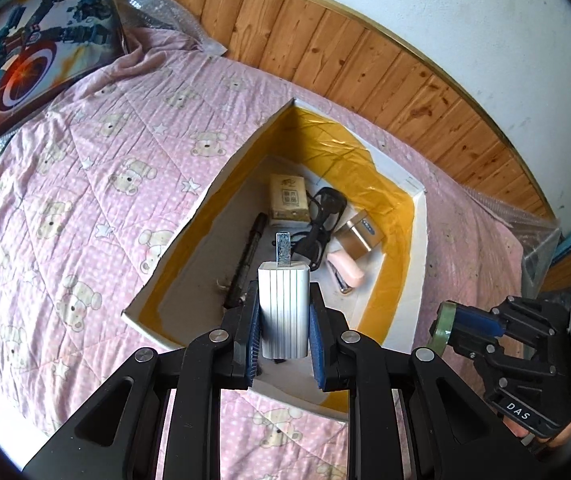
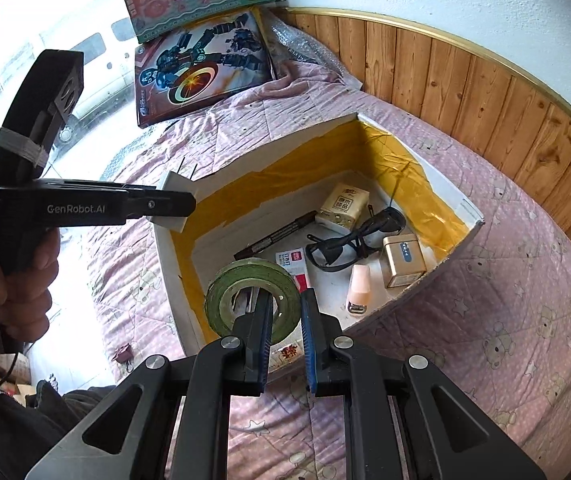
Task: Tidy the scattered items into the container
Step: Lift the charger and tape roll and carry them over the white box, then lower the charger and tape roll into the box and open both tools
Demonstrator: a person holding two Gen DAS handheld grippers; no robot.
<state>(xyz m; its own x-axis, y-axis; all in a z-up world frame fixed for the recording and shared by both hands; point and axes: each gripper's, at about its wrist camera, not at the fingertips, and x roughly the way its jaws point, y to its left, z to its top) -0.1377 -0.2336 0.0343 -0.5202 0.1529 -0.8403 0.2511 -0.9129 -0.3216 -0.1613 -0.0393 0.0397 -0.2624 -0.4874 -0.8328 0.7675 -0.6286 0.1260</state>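
- Currently the left gripper [image 1: 284, 312] is clamping one white ribbed charger plug [image 1: 284, 312], rigid and light, by its flat sides, above the box [image 1: 221, 168]
- The right gripper [image 2: 285, 320] is pinching one stiff green tape roll [image 2: 252, 300] through its wall, over the box
- Inside are lying one tissue pack [image 2: 343, 202], one pair of dark glasses [image 2: 355, 242], one black pen [image 2: 275, 236]

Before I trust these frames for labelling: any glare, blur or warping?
Right wrist view: the window at left is blown out white. Left wrist view: evenly lit and sharp, with sheen on the box's yellow tape lining. Both: fisheye bends the wood panelling, corners dark.
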